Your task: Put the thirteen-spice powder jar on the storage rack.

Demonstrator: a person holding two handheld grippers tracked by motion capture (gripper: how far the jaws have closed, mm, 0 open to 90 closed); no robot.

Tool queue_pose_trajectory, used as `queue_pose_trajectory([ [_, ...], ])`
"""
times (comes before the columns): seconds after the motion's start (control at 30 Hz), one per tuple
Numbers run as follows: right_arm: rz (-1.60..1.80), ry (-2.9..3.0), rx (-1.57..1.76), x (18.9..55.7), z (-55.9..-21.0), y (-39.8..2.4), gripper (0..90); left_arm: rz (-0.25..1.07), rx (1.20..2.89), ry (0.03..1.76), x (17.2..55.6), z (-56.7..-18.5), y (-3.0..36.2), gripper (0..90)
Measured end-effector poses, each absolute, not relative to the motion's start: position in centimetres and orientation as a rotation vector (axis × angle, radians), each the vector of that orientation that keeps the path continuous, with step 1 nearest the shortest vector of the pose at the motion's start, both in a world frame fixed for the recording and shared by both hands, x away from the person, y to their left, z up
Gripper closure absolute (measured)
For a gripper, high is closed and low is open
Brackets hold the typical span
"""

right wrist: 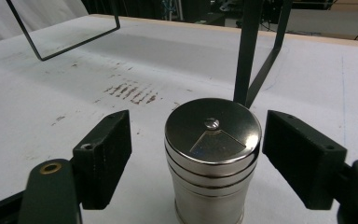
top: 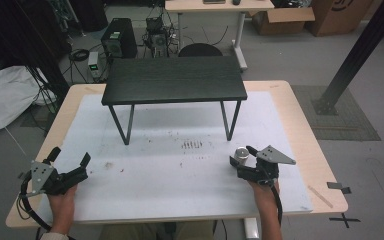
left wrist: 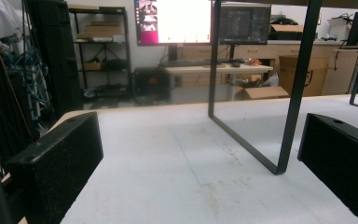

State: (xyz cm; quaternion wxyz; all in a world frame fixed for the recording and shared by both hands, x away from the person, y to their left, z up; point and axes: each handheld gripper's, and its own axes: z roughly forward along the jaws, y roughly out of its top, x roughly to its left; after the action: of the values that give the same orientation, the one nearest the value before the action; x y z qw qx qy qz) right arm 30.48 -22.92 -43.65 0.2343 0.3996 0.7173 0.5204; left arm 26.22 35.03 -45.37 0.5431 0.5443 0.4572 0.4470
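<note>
Shiny smooth metal canister (right wrist: 213,158); matt rough black fingers (right wrist: 105,156).

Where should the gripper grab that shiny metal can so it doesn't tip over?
Probably around the middle of the shiny metal can's round side wall, coming in level from the person's side. It stands upright on the white tabletop, and its flat lid offers nothing to pinch. The right gripper already has an open jaw on each side, neither touching, so closing there should hold it squarely.

text: none legible | labels: none | monitor contents: too blurred
</note>
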Motion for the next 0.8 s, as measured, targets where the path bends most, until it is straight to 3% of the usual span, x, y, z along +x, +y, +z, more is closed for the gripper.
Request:
queue_pose_trajectory([
  [0.23,1.440,1.977,1.098,30.51,-43.76,-22.93,28.2,1.061,1.293,1.085,26.22,-45.36,35.03,0.4],
  [0.67,1.457,1.974,1.077,30.30,-43.50,-23.25,46.0,1.061,1.291,1.085,26.21,-45.37,35.03,0.4],
  [0.8,1.455,1.972,1.074,30.26,-43.48,-23.35,47.1,1.061,1.292,1.085,26.21,-45.37,35.03,0.4],
])
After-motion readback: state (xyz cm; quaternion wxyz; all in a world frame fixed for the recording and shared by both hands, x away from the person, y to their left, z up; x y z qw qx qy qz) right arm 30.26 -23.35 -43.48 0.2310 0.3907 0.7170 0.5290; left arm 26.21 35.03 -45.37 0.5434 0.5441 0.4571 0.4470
